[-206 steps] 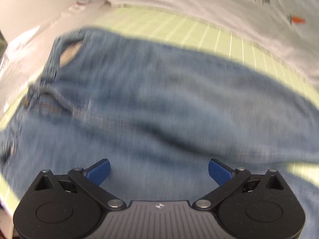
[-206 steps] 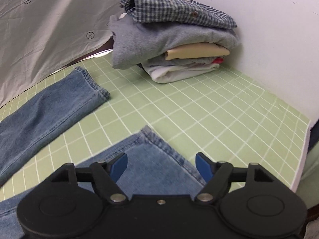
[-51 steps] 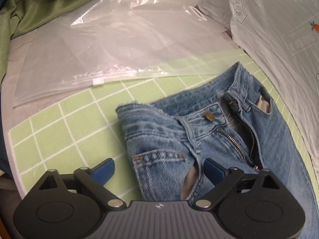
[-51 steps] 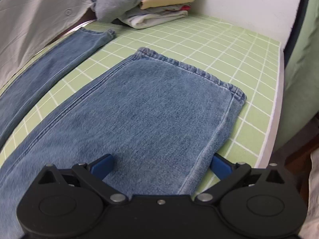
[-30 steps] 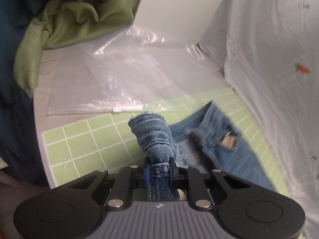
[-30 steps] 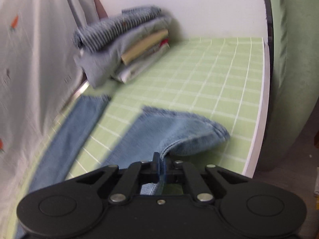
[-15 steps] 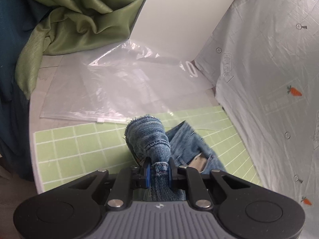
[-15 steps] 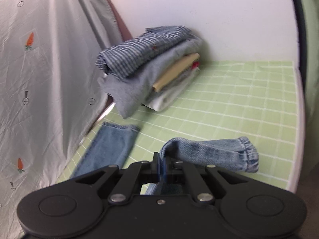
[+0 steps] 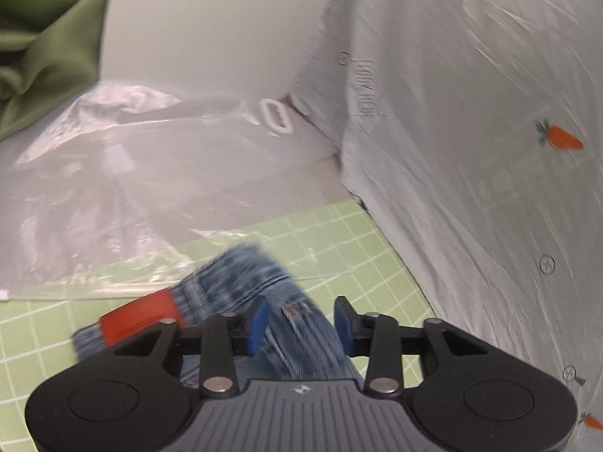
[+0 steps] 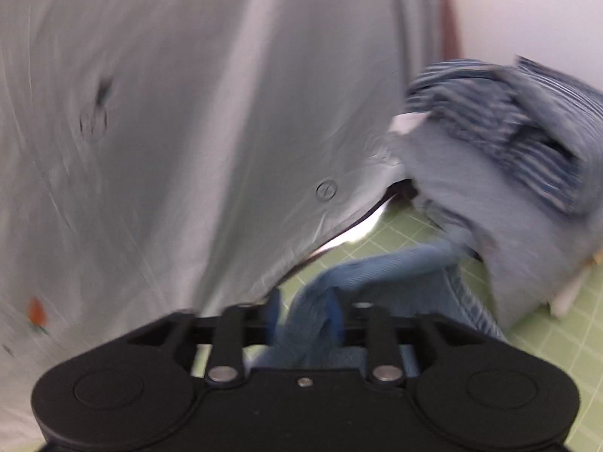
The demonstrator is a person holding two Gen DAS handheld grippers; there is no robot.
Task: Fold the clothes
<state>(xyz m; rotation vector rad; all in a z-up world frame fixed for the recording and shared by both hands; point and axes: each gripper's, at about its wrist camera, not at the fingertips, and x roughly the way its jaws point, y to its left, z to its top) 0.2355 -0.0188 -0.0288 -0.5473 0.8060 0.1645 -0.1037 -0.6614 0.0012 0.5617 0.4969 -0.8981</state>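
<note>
The blue jeans [image 9: 241,278] lie bunched on the green grid mat [image 9: 339,248], waistband end up, with a red label [image 9: 139,320] showing. My left gripper [image 9: 300,324] has its jaws opening; denim sits loosely between the blue pads [image 9: 258,324], which no longer pinch it. In the right wrist view a jeans leg [image 10: 395,263] trails across the mat [image 10: 565,339] toward the clothes pile. My right gripper [image 10: 304,320] is opening too, with a fold of that leg between its jaws. Both views are blurred by motion.
A white carrot-print sheet [image 9: 471,150] [image 10: 188,113] hangs along the mat's far side. A clear plastic bag [image 9: 113,188] lies beyond the mat, with green cloth [image 9: 45,37] and a white board [image 9: 207,19] behind. A stack of folded clothes [image 10: 508,150] stands at the right.
Both grippers, shut on the jeans a moment ago, have swept across the mat toward the sheet and parted their jaws. The waistband has flipped over, and its red label now shows.
</note>
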